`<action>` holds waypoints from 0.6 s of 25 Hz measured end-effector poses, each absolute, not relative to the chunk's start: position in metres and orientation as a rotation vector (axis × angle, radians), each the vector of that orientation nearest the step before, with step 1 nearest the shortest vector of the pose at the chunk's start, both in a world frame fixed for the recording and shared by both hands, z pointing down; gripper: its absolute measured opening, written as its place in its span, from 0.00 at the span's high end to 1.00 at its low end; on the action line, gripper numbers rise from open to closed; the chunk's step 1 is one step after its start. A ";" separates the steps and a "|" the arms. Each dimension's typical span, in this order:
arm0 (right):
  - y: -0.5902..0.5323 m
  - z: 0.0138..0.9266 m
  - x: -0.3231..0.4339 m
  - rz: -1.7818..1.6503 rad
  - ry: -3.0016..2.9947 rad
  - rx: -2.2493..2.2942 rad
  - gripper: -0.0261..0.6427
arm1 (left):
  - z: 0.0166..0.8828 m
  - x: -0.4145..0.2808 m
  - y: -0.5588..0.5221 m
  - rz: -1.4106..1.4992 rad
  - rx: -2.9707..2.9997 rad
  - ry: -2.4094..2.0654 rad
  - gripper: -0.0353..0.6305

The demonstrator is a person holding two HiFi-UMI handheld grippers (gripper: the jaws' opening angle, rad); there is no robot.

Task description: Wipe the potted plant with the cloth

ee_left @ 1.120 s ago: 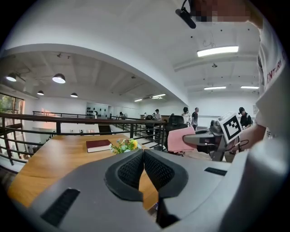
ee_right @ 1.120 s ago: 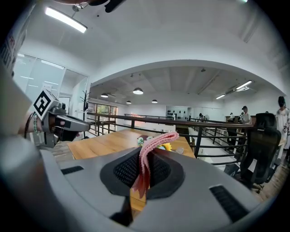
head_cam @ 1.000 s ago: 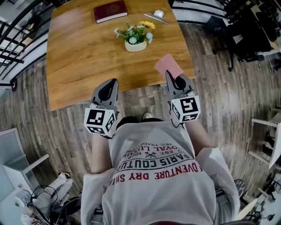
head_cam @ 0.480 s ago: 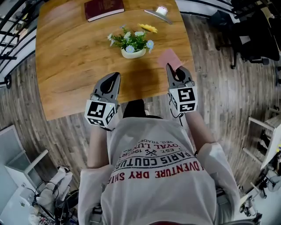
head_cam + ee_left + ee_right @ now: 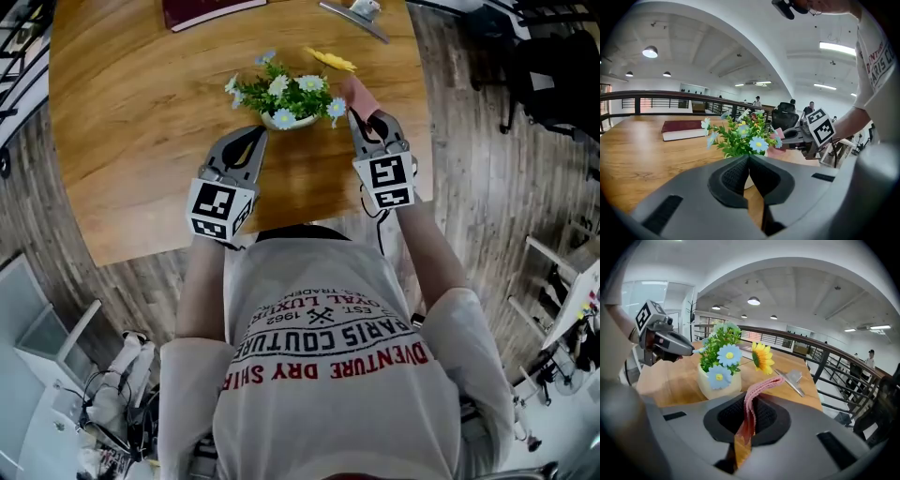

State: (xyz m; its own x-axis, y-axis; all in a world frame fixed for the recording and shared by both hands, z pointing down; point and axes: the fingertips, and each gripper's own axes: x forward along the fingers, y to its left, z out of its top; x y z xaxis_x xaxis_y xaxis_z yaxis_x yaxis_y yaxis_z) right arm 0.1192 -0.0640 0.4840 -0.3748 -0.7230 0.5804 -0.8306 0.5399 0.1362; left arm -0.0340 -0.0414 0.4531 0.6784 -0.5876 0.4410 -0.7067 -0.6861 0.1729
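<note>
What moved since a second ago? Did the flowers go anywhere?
Both grippers came forward over the table, up to the potted plant: the left gripper, shut and empty, at one side; the right gripper, holding the pink cloth, at the other. Nothing was picked up or let go. The plant and the red book stayed put.

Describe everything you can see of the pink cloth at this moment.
The pink cloth is a thin, soft-looking fabric strip, folded lengthwise. The right gripper is shut on it, jaws pinching its lower part; the free end rises and curls forward, beside the potted plant and its yellow flower. Whether it touches them is unclear.
</note>
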 end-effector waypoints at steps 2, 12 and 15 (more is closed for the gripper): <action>-0.074 0.494 0.111 0.213 -2.193 1.203 0.91 | 0.455 -0.030 -0.050 0.489 2.569 -0.992 0.92; -0.070 0.528 0.080 0.084 -2.156 0.945 0.91 | 0.471 -0.011 -0.066 0.540 2.604 -0.871 0.92; -0.064 0.533 0.073 0.026 -2.131 0.880 0.91 | 0.470 -0.012 -0.067 0.501 2.579 -0.854 0.92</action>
State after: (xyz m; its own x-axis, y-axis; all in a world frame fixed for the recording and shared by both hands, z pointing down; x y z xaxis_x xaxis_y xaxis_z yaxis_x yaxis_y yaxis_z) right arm 0.0728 -0.0637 0.5326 -0.4272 -0.5811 0.6927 -0.5977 0.7563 0.2659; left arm -0.0122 -0.0667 0.4701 0.7522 -0.4898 0.4407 -0.6238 -0.7447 0.2372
